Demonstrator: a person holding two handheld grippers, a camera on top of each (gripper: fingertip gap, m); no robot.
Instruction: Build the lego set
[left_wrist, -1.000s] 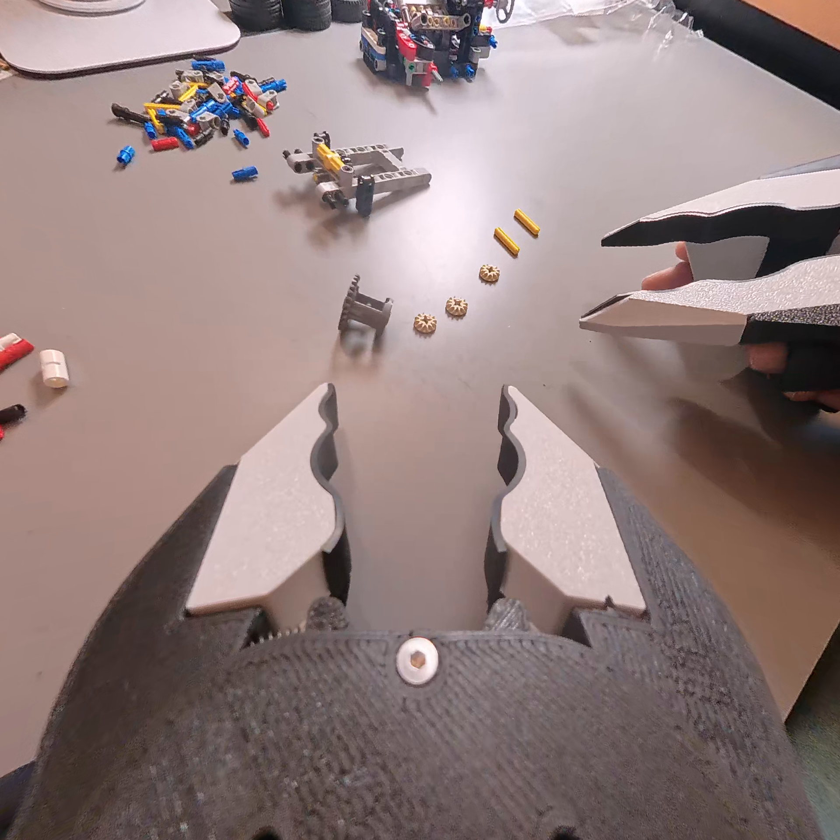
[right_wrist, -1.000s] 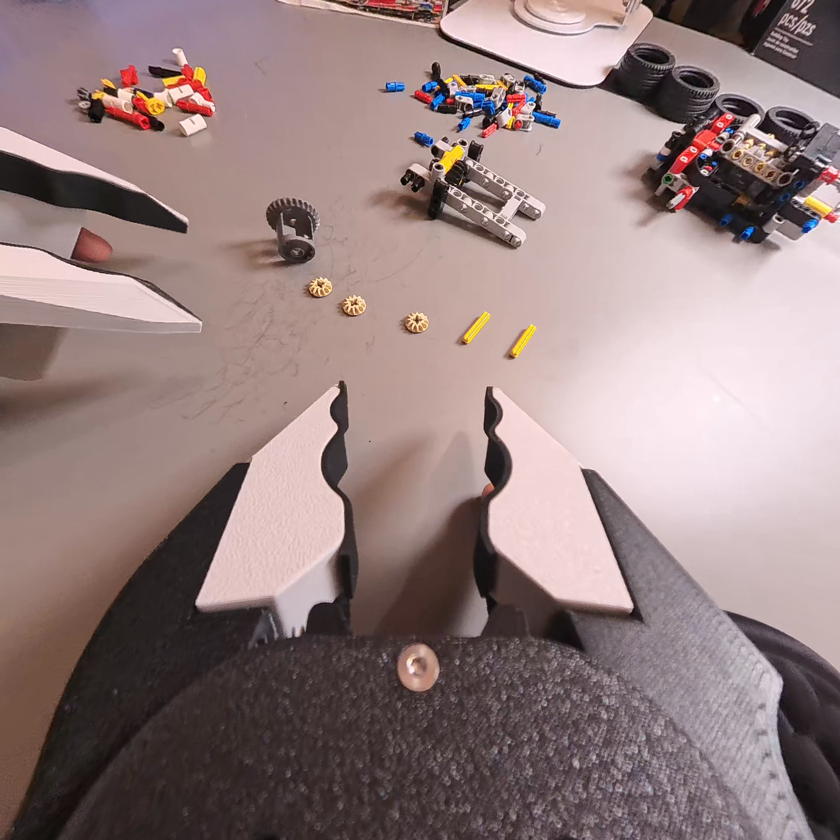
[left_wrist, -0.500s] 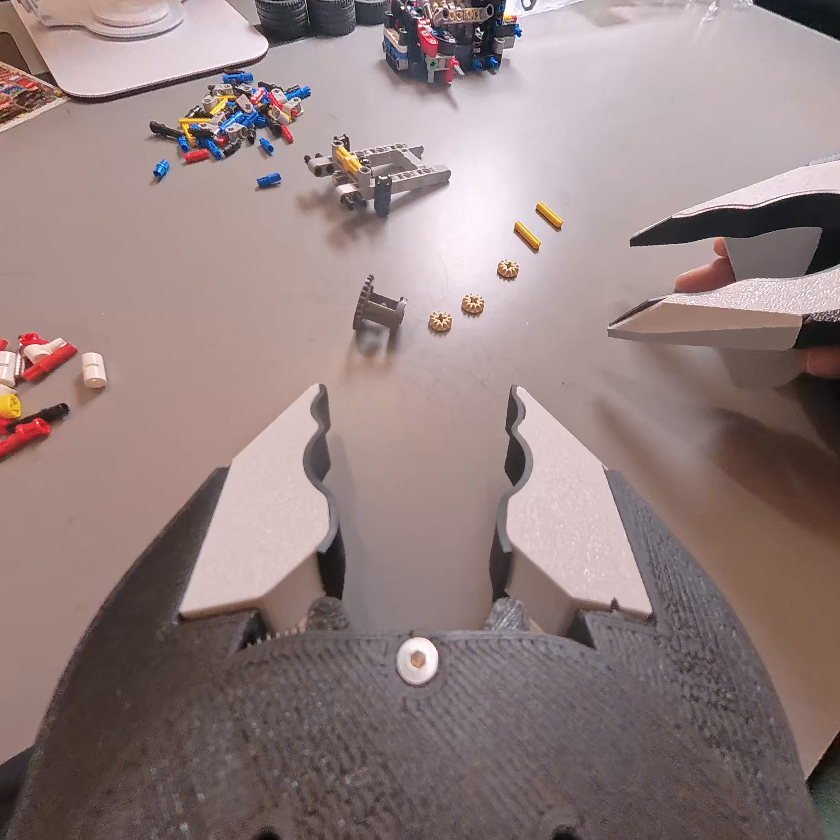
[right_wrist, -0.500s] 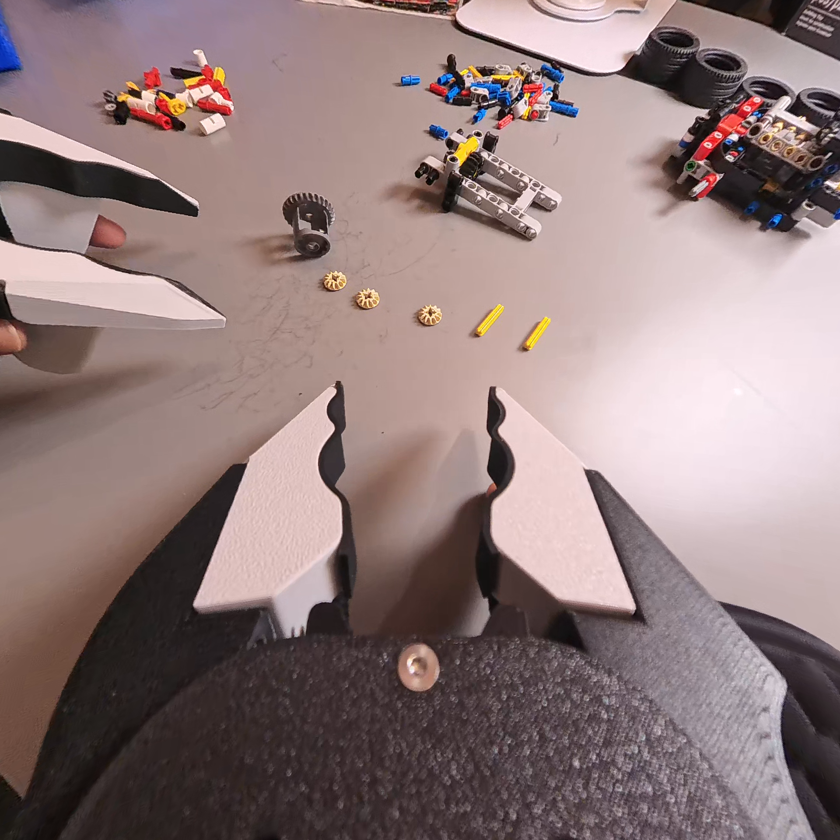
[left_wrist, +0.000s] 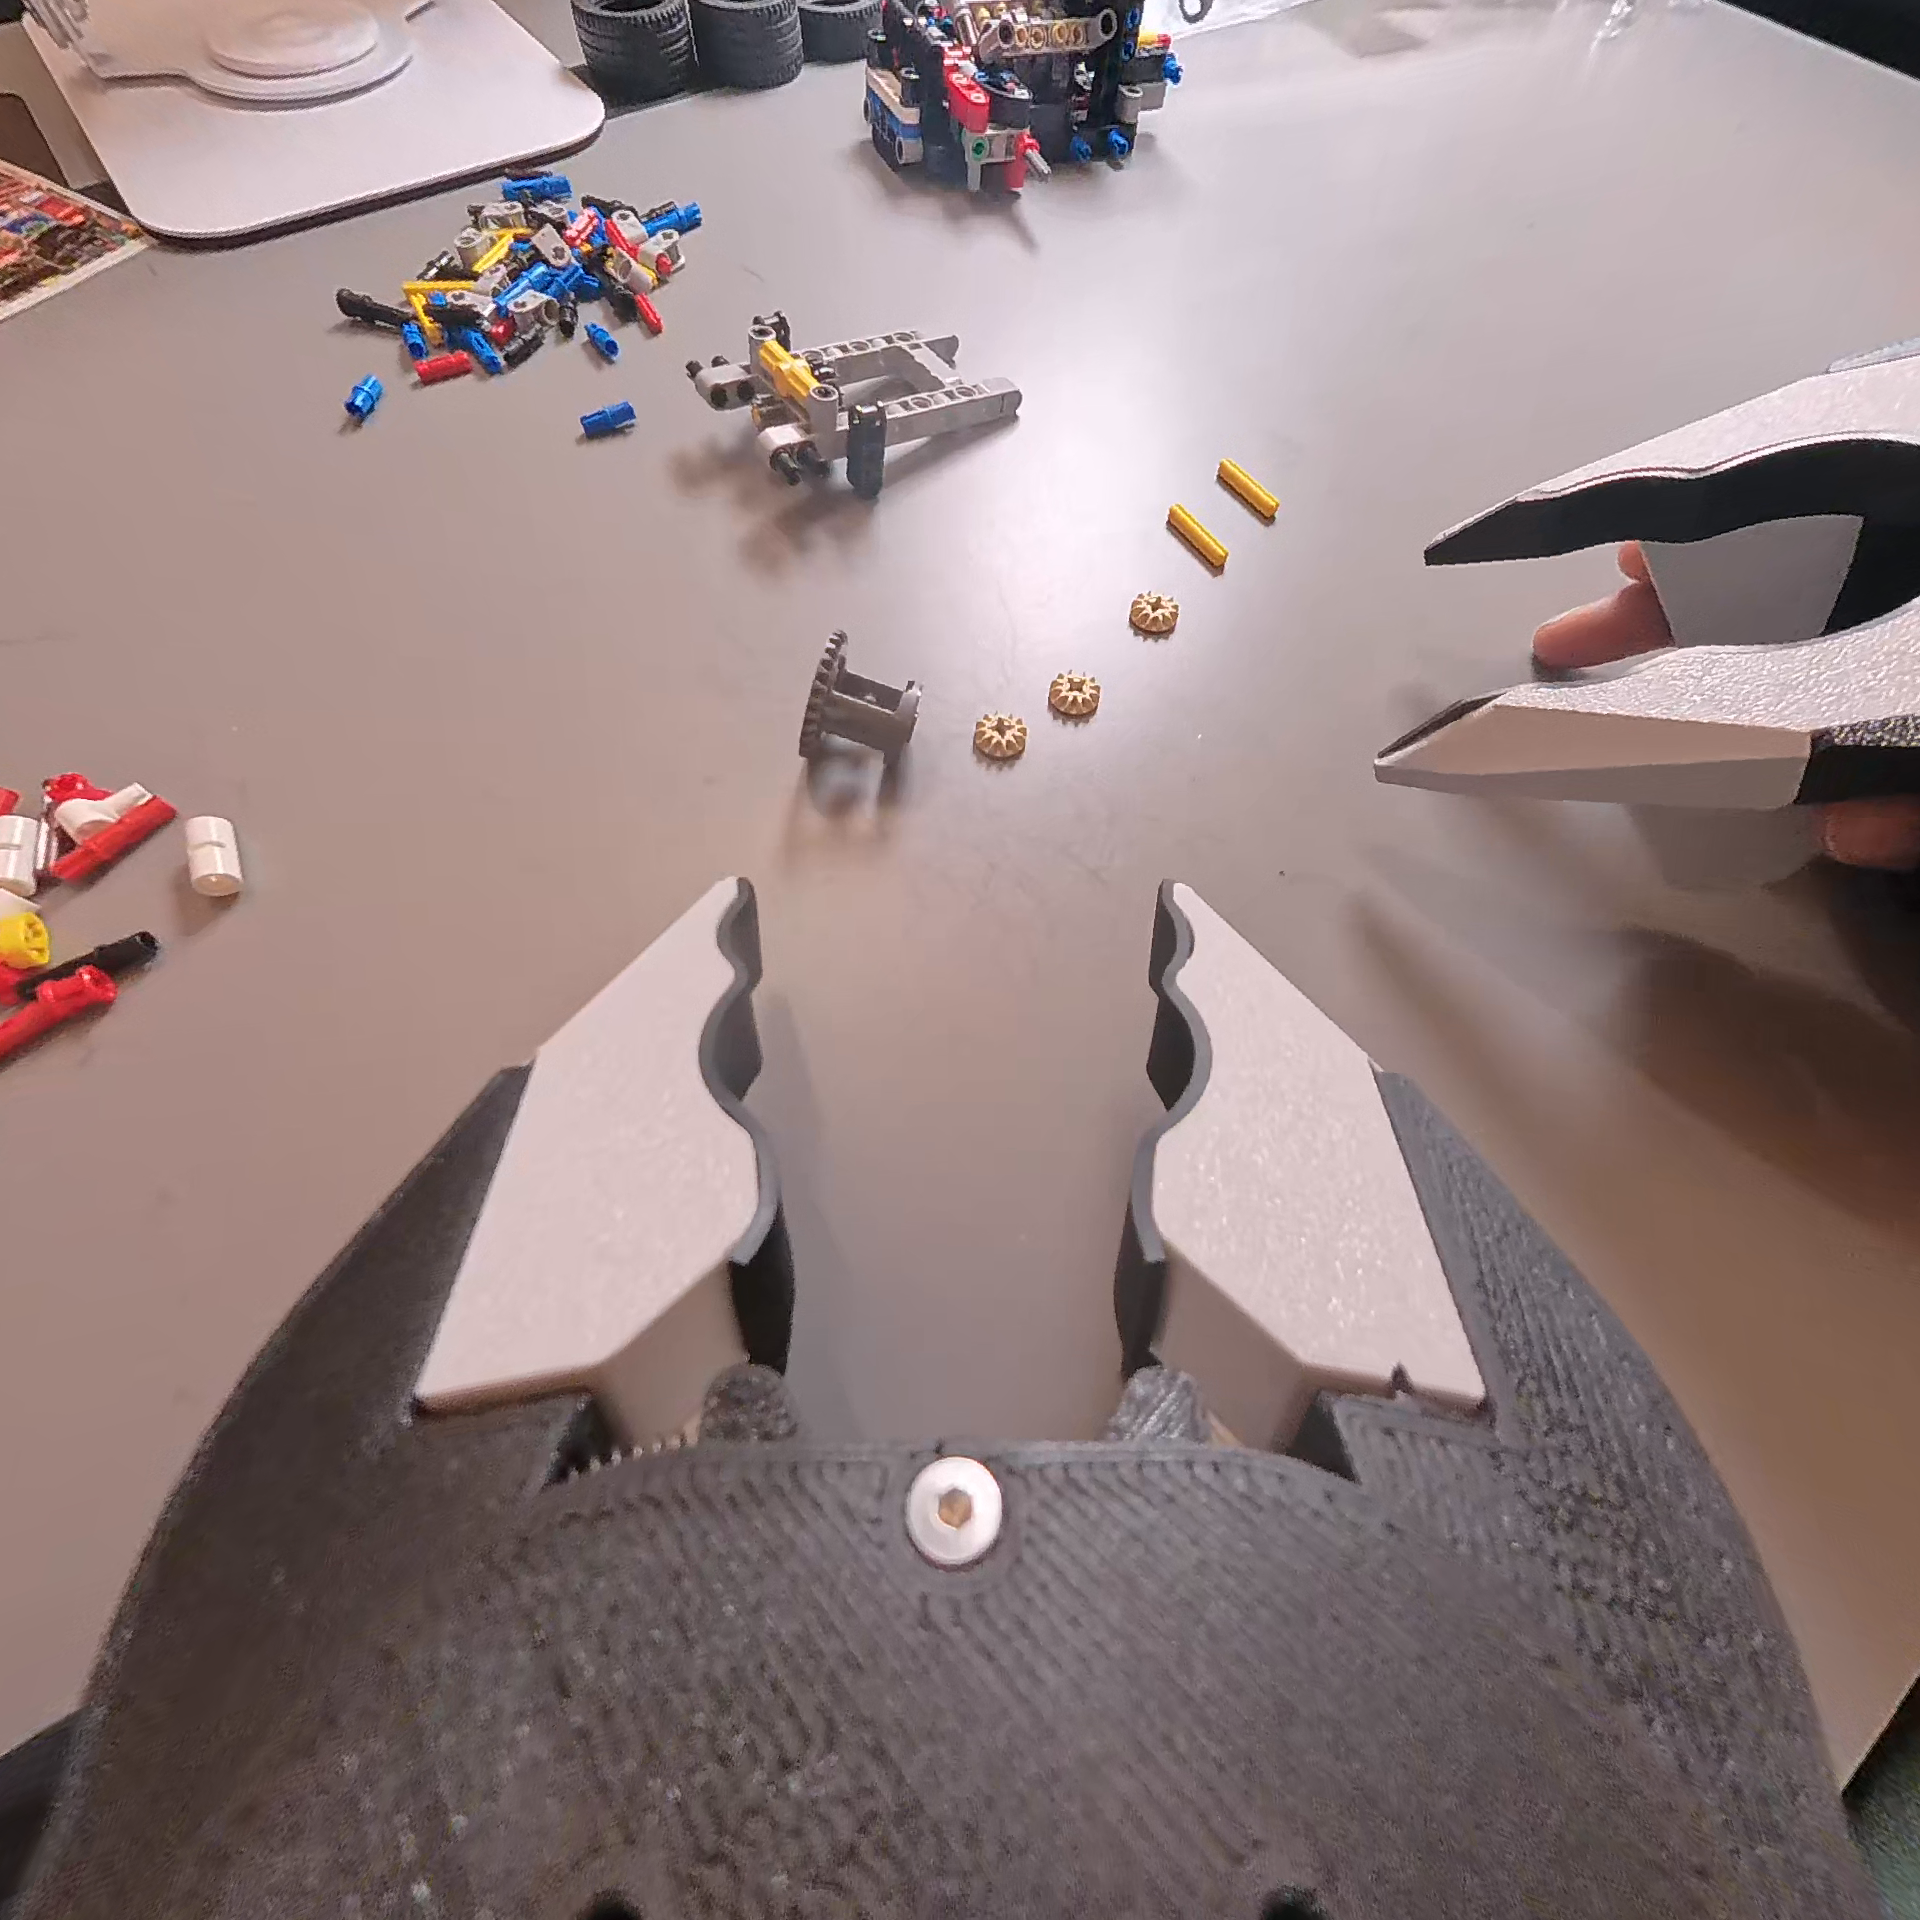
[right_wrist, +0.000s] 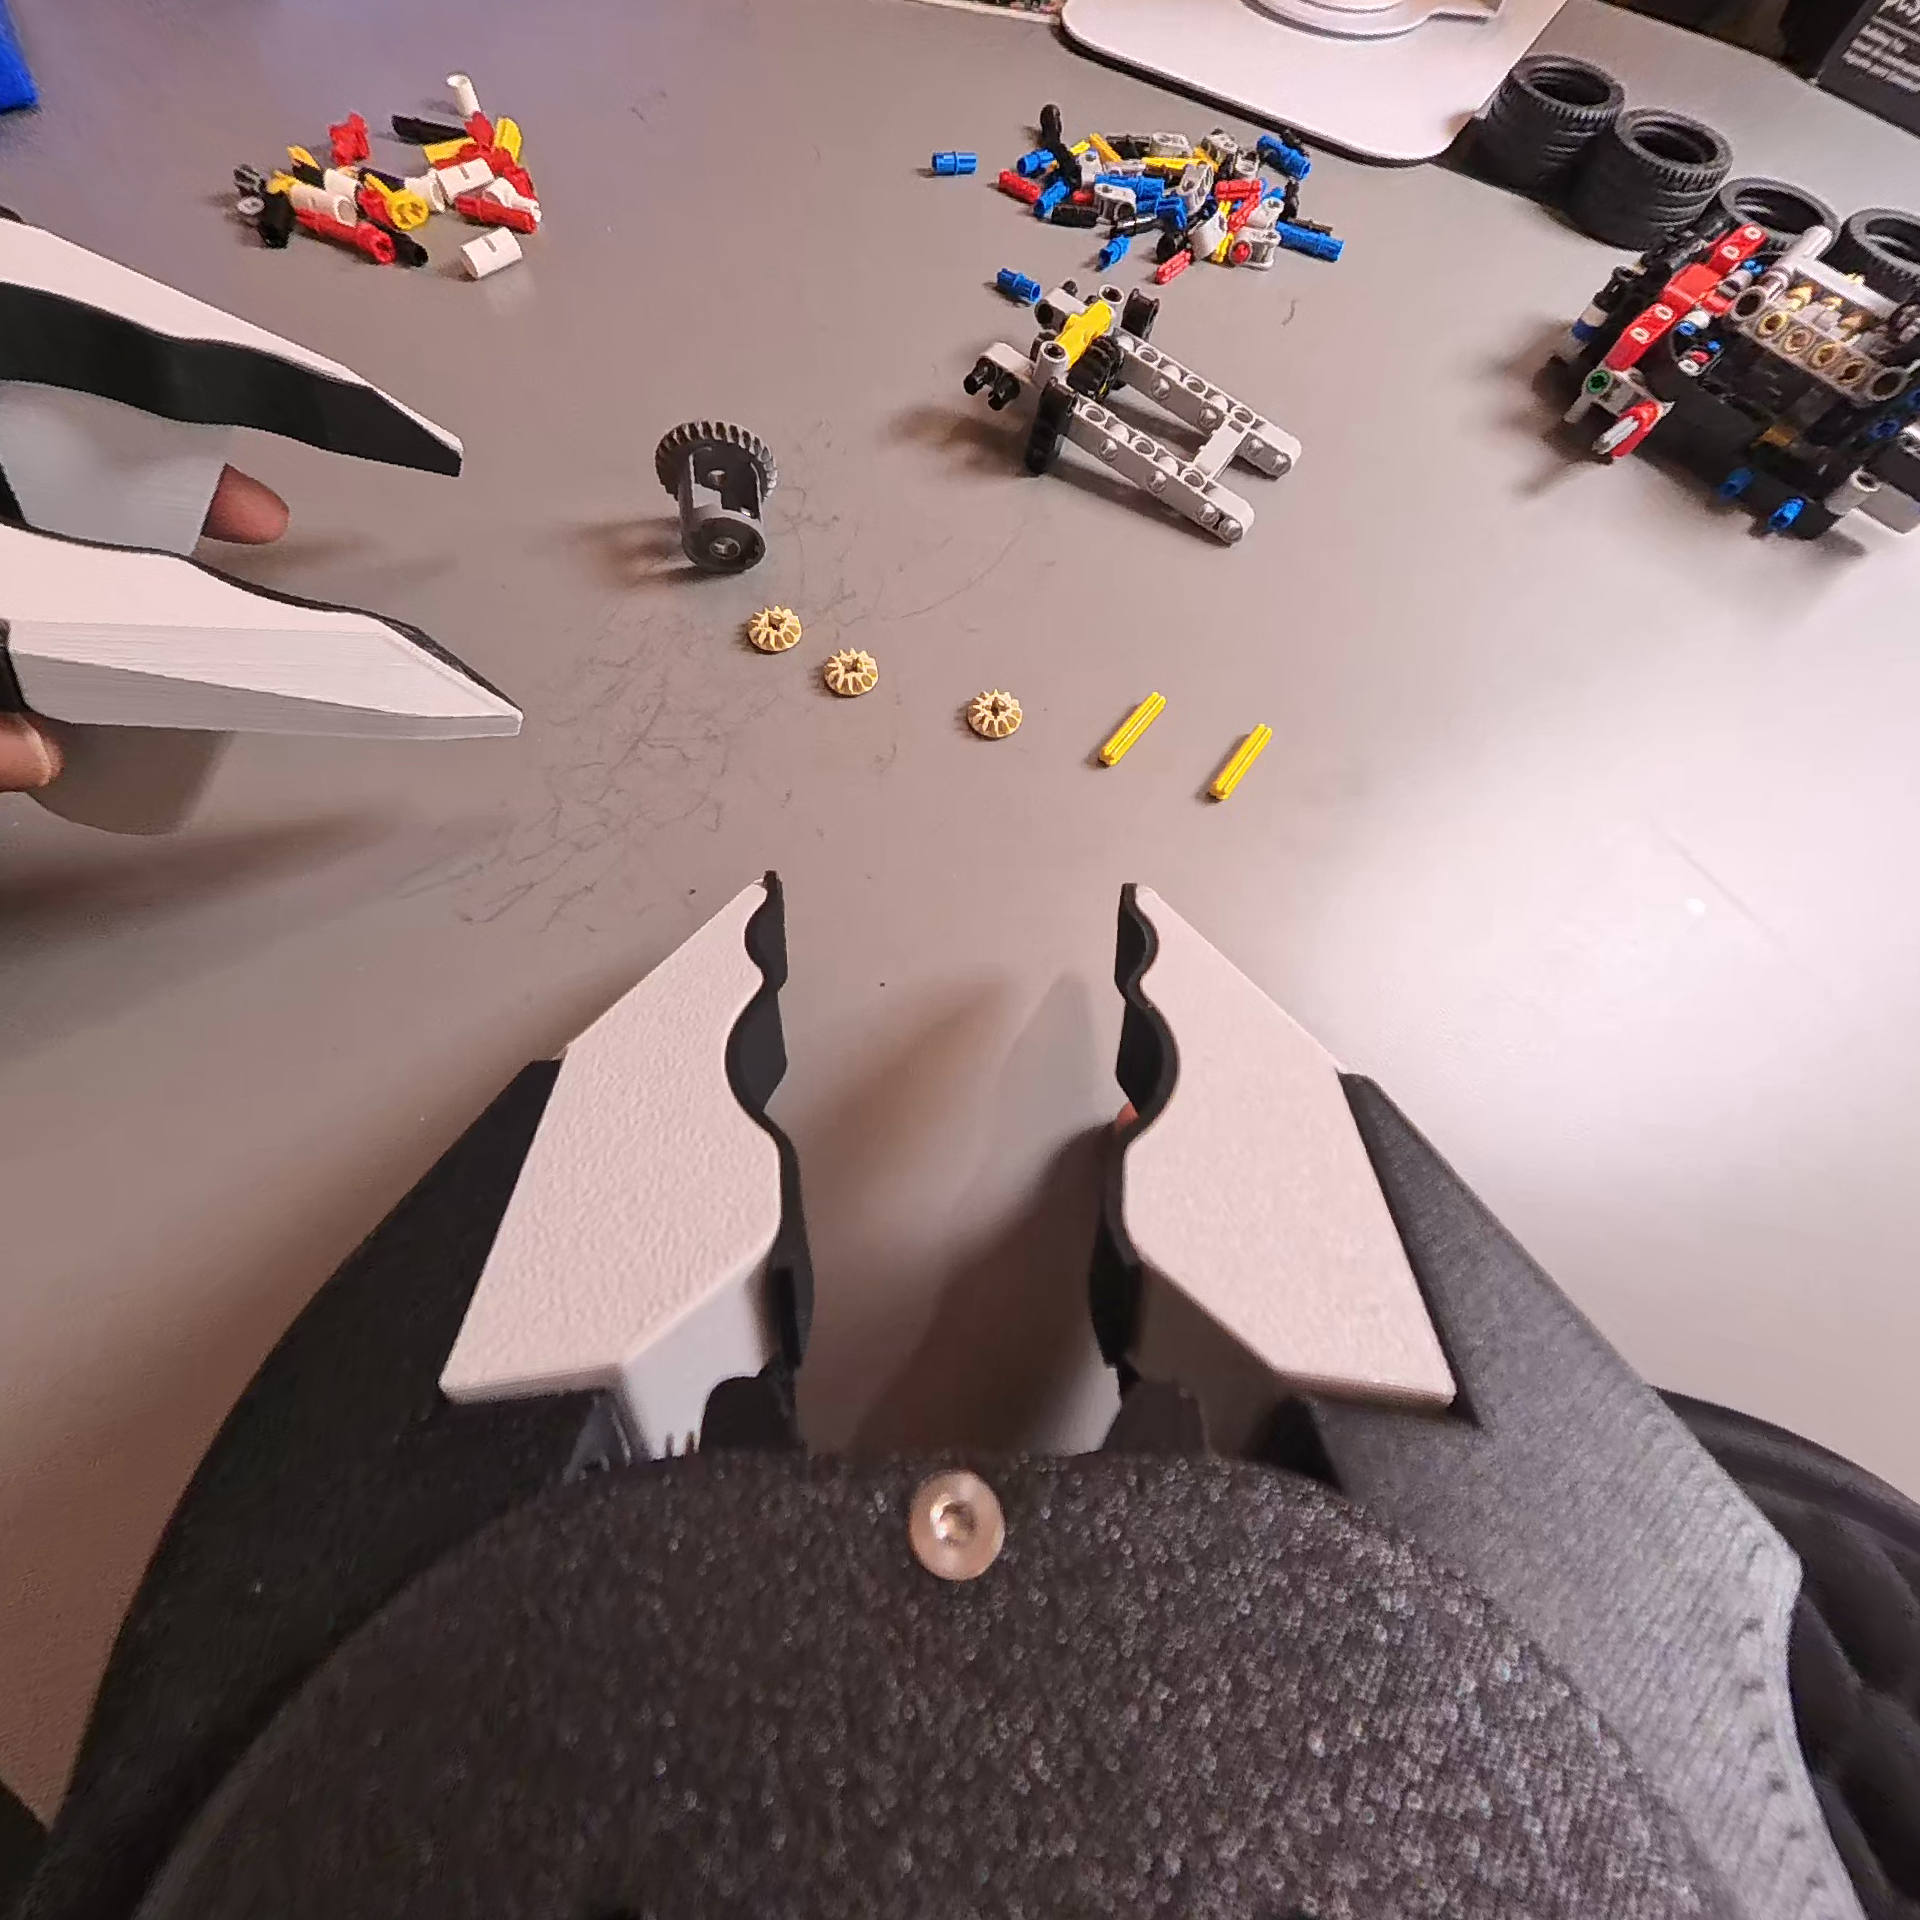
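Left gripper (left_wrist: 954, 904): we hold it spread, empty.
Right gripper (right_wrist: 948, 896): likewise spread, empty.
Dark gear piece (left_wrist: 857, 711): on table (left_wrist: 1351, 260), beside three tan gears (left_wrist: 1073, 693).
Tyres (right_wrist: 1605, 151): partly cut off.

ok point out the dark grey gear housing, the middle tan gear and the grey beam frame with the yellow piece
dark grey gear housing (right_wrist: 720, 497), right wrist view, on its barrel
middle tan gear (right_wrist: 851, 673), right wrist view, on its hub
grey beam frame with the yellow piece (left_wrist: 902, 387), left wrist view, on a grey beam

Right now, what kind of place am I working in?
Probably an office desk or hobby workbench: a grey table with sorted piles of small parts, spare tyres and a flat white stand base.
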